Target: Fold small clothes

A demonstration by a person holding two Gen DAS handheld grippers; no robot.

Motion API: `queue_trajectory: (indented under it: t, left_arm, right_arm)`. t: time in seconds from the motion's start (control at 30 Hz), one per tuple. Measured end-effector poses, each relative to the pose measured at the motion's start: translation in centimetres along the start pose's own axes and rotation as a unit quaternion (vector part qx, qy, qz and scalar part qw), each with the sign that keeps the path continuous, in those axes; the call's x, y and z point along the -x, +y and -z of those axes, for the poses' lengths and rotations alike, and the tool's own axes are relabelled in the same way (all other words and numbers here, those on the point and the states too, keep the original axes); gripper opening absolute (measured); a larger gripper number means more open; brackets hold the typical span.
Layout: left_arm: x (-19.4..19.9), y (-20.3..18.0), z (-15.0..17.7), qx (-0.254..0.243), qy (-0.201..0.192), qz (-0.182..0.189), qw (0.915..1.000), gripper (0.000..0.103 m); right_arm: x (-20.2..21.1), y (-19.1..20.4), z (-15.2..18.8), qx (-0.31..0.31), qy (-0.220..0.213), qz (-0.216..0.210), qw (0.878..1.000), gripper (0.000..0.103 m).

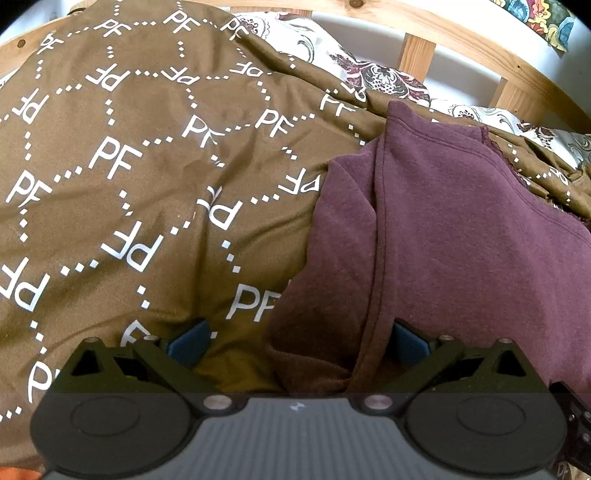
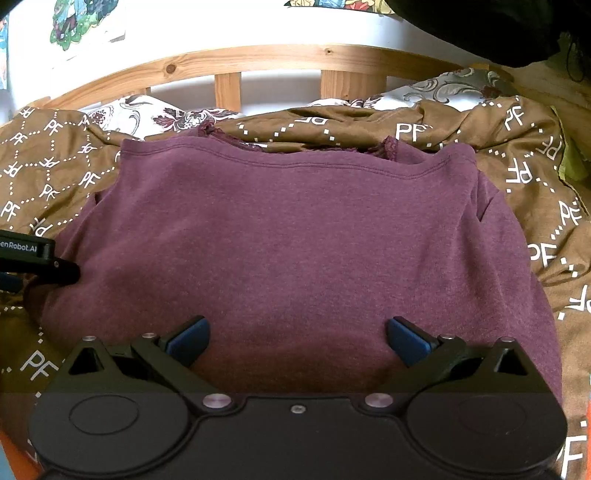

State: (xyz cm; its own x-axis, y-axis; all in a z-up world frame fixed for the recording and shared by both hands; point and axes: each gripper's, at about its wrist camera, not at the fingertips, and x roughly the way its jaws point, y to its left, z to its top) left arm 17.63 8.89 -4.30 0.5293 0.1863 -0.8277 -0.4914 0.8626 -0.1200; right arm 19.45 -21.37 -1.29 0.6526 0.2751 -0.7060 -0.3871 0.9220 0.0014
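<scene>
A maroon knit top (image 2: 295,236) lies folded and flat on a brown bedspread (image 2: 535,173), its hem seam toward the far side. It also shows in the left wrist view (image 1: 461,229), with a folded side edge running toward the camera. My left gripper (image 1: 299,343) is open, its blue-padded fingers astride the top's near left corner. My right gripper (image 2: 297,341) is open and empty over the top's near edge. The left gripper's body (image 2: 33,262) shows at the left in the right wrist view.
The brown bedspread (image 1: 129,184) with white "PF" print covers the bed. A floral pillow (image 1: 376,74) lies behind it against a wooden slatted bed frame (image 2: 258,59). A dark object (image 2: 498,26) hangs at the upper right.
</scene>
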Motion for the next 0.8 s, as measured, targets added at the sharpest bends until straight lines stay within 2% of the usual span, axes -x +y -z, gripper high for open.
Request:
queue_trajectory:
  t: [0.63,0.8]
  left_arm:
    - [0.30,-0.08,0.38,-0.007,-0.006,0.001,1.0000,0.103]
    - [0.83,0.51,-0.14,-0.004,-0.009,0.024,0.9997,0.102]
  right_arm:
    - [0.06,-0.13,0.24,0.001,-0.006,-0.004,1.000,0.103]
    - [0.10,-0.15,0.38,0.002,-0.010,-0.005,1.000,0.102]
